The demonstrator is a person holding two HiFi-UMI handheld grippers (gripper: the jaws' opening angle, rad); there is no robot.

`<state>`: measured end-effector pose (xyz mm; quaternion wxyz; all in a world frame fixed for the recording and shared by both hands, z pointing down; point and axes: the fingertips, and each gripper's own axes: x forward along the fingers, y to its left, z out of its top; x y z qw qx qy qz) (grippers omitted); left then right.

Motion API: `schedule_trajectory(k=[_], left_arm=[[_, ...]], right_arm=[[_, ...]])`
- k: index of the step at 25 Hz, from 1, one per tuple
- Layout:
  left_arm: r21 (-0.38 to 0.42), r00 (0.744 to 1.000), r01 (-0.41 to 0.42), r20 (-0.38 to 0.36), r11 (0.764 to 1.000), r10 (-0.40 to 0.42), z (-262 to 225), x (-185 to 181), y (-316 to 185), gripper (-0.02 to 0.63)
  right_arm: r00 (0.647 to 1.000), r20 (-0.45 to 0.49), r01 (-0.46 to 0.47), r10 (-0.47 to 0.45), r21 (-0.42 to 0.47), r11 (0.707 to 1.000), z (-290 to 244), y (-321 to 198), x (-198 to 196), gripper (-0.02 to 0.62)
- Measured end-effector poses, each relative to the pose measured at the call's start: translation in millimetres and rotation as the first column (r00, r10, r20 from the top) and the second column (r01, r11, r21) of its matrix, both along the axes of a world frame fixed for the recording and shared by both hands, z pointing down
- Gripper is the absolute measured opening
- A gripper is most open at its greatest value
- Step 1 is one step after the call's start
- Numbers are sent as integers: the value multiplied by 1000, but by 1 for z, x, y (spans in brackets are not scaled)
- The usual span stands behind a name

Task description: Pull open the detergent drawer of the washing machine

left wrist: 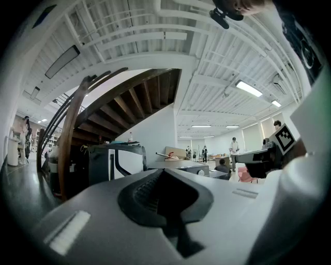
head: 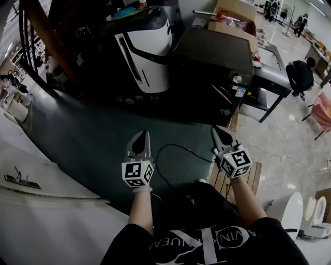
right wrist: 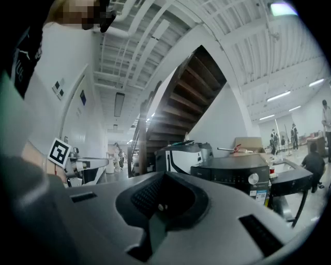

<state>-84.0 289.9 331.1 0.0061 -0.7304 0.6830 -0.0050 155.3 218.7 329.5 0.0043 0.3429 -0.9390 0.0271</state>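
The black washing machine stands well ahead across the dark green floor, its round knob on the front panel. I cannot make out the detergent drawer. My left gripper is held level over the floor, jaws together and empty. My right gripper hovers beside it, also closed on nothing. Both are far short of the machine. In the right gripper view the washing machine sits beyond the joined jaws. In the left gripper view it is small and distant past the closed jaws.
A white-and-black appliance stands left of the machine, under a wooden staircase. A cardboard box lies behind, a black table to the right. A black cable crosses the floor. A white counter is at left.
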Motion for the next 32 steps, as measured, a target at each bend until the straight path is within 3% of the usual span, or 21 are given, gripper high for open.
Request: schedule_trajectory(k=[10, 16, 18, 20, 21, 32], left_arm=[[-15, 1000, 5, -19, 1000, -5, 4, -7, 0, 11], [-15, 996, -60, -61, 998, 59, 9, 3, -14, 14], [-13, 995, -75, -68, 997, 73, 9, 7, -21, 49], [-17, 994, -91, -67, 996, 90, 10, 10, -31, 159], [-20, 993, -98, -65, 995, 96, 11, 11, -36, 169], [-57, 990, -126, -67, 990, 122, 28, -3, -111, 169]], right_arm=[[1000, -10, 5, -5, -4, 1000, 4, 1, -4, 11], [1000, -6, -5, 5, -12, 1000, 8, -4, -4, 12], [1000, -11, -5, 5, -19, 1000, 11, -9, -4, 12], [1000, -11, 0, 0, -23, 1000, 14, -16, -6, 12], [1000, -12, 4, -4, -24, 1000, 16, -20, -8, 12], [999, -34, 10, -12, -69, 998, 42, -85, -32, 12]])
